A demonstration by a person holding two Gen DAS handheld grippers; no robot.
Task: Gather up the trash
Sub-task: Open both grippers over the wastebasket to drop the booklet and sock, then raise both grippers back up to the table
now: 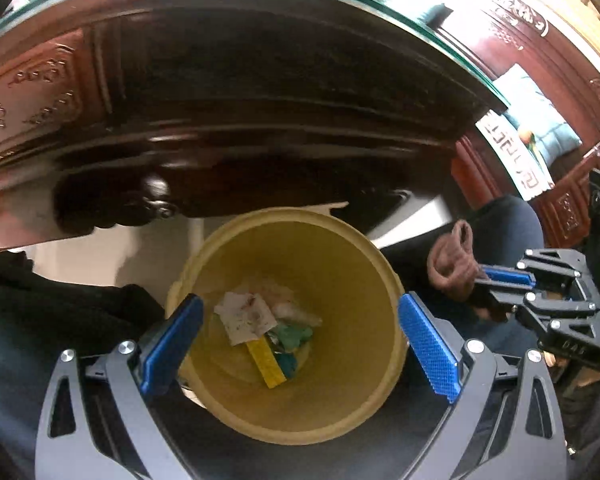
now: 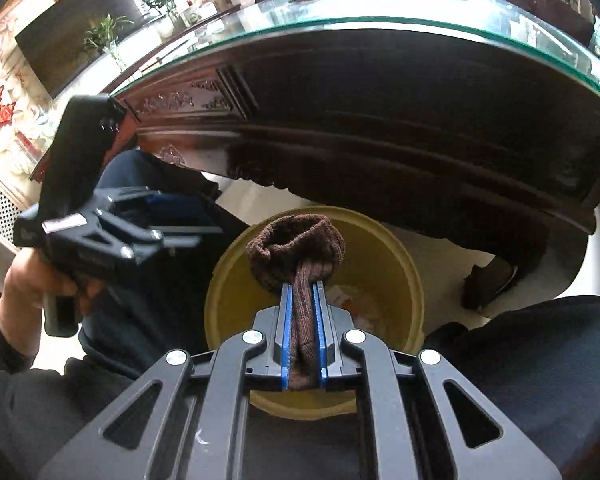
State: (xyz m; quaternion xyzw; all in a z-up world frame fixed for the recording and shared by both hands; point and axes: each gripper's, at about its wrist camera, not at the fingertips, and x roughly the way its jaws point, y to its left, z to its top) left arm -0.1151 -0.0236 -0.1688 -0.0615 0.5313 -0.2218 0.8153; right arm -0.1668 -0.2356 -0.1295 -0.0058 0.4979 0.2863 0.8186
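Sock (image 2: 300,256) (brown) — clamped in right hand-held gripper (image 2: 303,300) | left hand-held gripper (image 1: 300,320) agape over bin (image 1: 340,248) | table (image 2: 380,80) overhead

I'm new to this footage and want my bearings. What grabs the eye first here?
The yellow bin on the floor by the dark carved table, with paper scraps and a yellow strip at its bottom. Next, the brown knit sock pinched in the right hand-held gripper, hanging over the bin's mouth. The left hand-held gripper is held wide open above the bin, gripping nothing.
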